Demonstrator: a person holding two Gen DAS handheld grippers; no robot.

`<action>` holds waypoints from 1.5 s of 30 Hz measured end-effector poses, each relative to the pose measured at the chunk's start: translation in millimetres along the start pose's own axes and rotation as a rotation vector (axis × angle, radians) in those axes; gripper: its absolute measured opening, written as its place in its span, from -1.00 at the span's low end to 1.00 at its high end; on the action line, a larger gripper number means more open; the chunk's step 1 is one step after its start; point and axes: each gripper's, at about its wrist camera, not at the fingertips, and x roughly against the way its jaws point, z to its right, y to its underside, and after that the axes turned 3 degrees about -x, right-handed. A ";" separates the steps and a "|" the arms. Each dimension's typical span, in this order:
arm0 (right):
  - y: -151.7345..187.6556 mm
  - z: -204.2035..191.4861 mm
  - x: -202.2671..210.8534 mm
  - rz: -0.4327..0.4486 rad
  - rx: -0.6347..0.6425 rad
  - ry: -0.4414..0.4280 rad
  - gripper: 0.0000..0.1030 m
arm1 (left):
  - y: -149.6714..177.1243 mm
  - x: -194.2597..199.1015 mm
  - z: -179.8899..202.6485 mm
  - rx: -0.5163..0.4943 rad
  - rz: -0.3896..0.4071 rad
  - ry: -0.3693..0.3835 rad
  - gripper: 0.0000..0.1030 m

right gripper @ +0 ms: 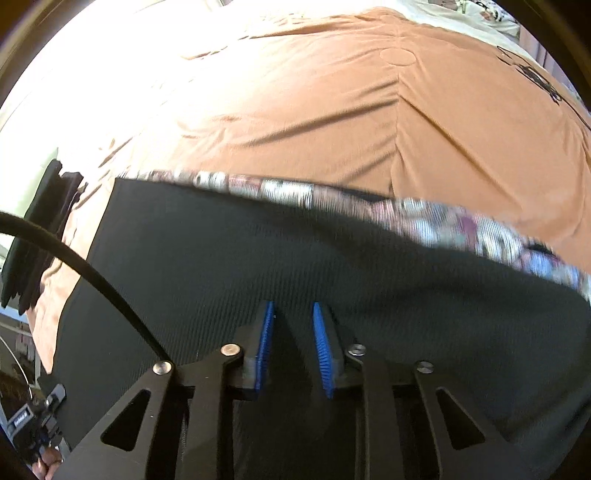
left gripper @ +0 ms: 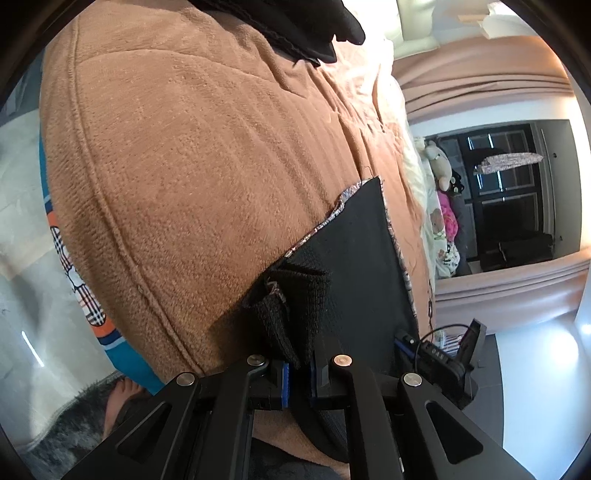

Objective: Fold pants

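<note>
Black ribbed pants (left gripper: 362, 251) with a patterned inner lining lie on an orange-brown blanket (left gripper: 192, 155). My left gripper (left gripper: 301, 363) is shut on a bunched fold of the pants at their near edge. In the right wrist view the pants (right gripper: 258, 251) spread flat across the blanket (right gripper: 332, 103), with the patterned lining (right gripper: 406, 214) showing along the far edge. My right gripper (right gripper: 293, 343) is open, its blue pads apart just above the black fabric, holding nothing. The right gripper also shows in the left wrist view (left gripper: 443, 354) at the pants' other side.
Another dark garment (left gripper: 314, 26) lies at the blanket's far end; it also shows at the left in the right wrist view (right gripper: 37, 236). Plush toys (left gripper: 443, 177) and pale bedding sit beyond the bed. A dark window (left gripper: 509, 192) and curtains lie to the right. A bare foot (left gripper: 122, 402) stands on the floor.
</note>
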 end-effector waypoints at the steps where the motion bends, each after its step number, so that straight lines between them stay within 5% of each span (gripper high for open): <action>1: -5.4 3.8 -2.6 -0.002 -0.007 -0.006 -0.70 | -0.5 -0.3 0.5 0.000 0.000 -0.001 -0.84; 22: -56.0 0.7 -26.6 0.005 -0.019 0.011 -0.79 | 0.3 -2.5 -3.2 0.035 0.014 0.019 -0.81; 36: 14.1 -2.8 69.3 0.041 -0.018 -0.159 -0.73 | 1.5 24.4 32.2 -0.061 0.048 0.076 -0.90; 45: 72.8 -5.0 83.4 0.036 -0.025 -0.223 -0.73 | -2.7 34.2 78.8 -0.159 0.058 0.132 -0.90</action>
